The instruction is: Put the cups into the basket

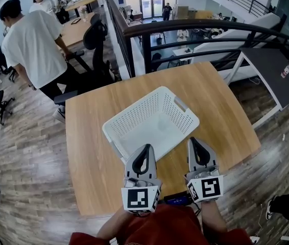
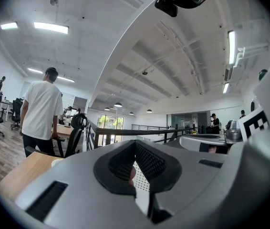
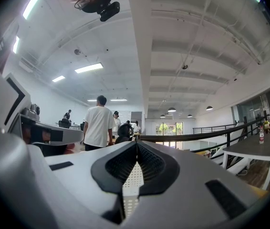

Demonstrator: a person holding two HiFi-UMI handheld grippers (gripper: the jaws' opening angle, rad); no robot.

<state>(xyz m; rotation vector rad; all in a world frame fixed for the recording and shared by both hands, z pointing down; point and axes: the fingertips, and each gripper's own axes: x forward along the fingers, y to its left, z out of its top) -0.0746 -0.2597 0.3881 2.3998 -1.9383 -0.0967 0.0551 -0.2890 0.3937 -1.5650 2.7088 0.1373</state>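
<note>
We see the white basket (image 1: 134, 120) sitting on the wooden table (image 1: 86, 152), turned corner-on to us. Our left gripper (image 1: 145, 148) is at the basket's near rim with its jaws pressed together on nothing. Our right gripper (image 1: 195, 141) is just beside the basket's near right edge, its jaws likewise closed and empty. A person in a white shirt (image 1: 32, 47) stands well beyond the basket.

Left hand-held gripper (image 1: 145, 148) level, jaws together; right hand-held gripper (image 1: 195, 142) just beside it, jaws likewise together.

Perforated white plastic basket (image 1: 129, 117) on a smooth wooden table (image 1: 91, 157).
</note>
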